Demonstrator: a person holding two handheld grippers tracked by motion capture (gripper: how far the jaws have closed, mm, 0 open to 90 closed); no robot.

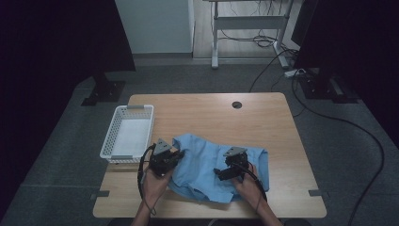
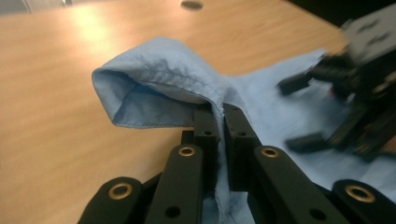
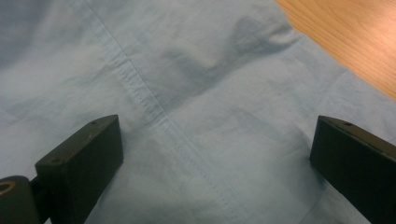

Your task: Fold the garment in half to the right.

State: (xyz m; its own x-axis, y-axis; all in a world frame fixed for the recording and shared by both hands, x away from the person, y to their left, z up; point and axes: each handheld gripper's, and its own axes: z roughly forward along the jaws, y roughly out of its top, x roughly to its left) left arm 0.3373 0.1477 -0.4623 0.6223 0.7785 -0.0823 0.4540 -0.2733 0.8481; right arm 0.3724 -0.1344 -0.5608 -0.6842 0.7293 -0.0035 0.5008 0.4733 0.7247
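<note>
While the blue shirt (image 1: 211, 169) lies crumpled on the near half of the wooden table (image 1: 263, 117), the left gripper (image 2: 220, 122) is clamped tight on a hemmed cuff or edge at its left side, fabric pinched between the jaws. Right gripper (image 3: 217, 154) hangs wide open just above the cloth, holding nothing. Fabric looks light, thin, floppy; it'll likely drape and slide. Best holds: stitched seams or hems, where layers are thicker. White basket (image 1: 127, 132) sits beside, left.
</note>
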